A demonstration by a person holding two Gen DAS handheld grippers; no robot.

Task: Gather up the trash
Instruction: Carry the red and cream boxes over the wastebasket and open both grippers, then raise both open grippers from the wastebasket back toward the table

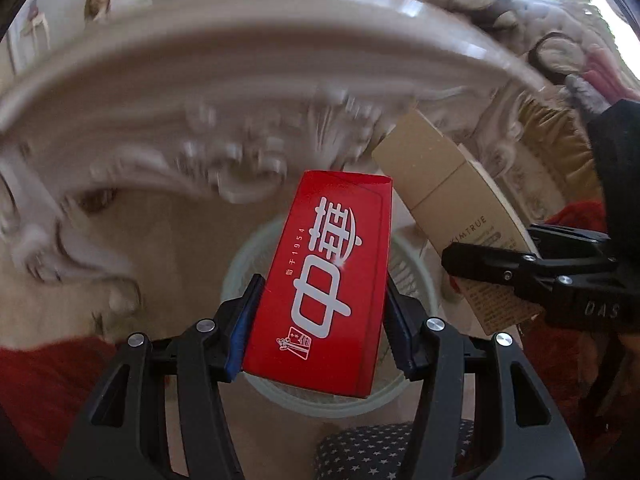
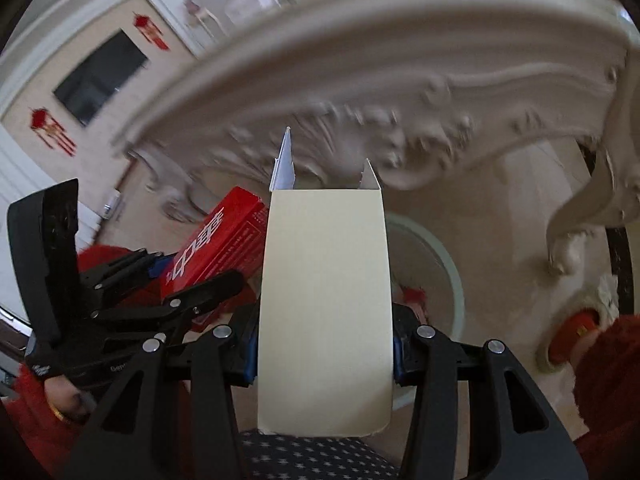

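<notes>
Clamping a glossy red box (image 1: pixel 332 280), left claw (image 1: pixel 320 320); right claw (image 2: pixel 324 344) grips cream carton (image 2: pixel 324 312).

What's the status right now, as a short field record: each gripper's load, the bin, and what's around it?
left gripper: jaws closed on a red cardboard carton with white Chinese lettering
right gripper: jaws closed on a plain cream cardboard carton with an open top
bin: round pale-green plastic wastebasket on the floor, below both cartons
bin contents: something red inside, too unclear to name
overhead: ornate carved cream table, blurred
release: neither carton dropped yet
</notes>
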